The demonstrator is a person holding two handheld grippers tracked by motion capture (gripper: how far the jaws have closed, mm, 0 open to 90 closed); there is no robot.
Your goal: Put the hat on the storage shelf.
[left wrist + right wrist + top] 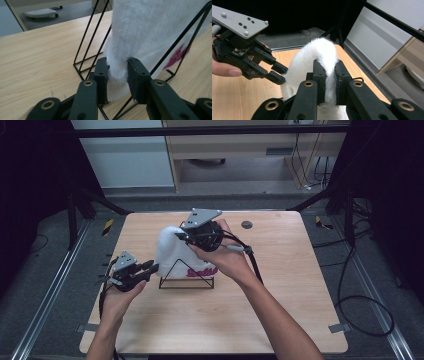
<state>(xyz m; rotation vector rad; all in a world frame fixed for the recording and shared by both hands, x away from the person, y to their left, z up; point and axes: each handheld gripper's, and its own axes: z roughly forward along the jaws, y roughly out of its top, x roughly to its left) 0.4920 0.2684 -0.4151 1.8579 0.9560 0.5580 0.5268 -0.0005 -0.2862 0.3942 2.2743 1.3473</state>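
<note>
White fleece hat (172, 252) with pink lettering (201, 271), draped over a black wire stand (186, 279) near the middle of the worktop (280, 310). Pile thick and soft; crown rising above the stand's apex in the high view.

Right gripper (184, 236) at the crown, clamped on a fold of fleece; in the right gripper view, jaws pressed close with white pile squeezed between them (329, 75). Left gripper (153, 266) at the lower left edge of the hat, just beside the stand's base; in the left gripper view, jaws closed on the hanging hem (117, 72), wire struts of the stand (88, 42) touching or just behind the fabric there. Left gripper also seen in the right gripper view (278, 73), fingertips at the side of the hat.

Step in hand, as judged: a two-point hold on the hat, top and hem, either settling it onto the stand or lifting it clear; not decidable from these pictures.

Next move, as judged: both grips kept firm and moved together, hem held off the struts to avoid snagging, stand likely to tip or slide if the fabric drags on it, being light wire on bare wood.
</note>
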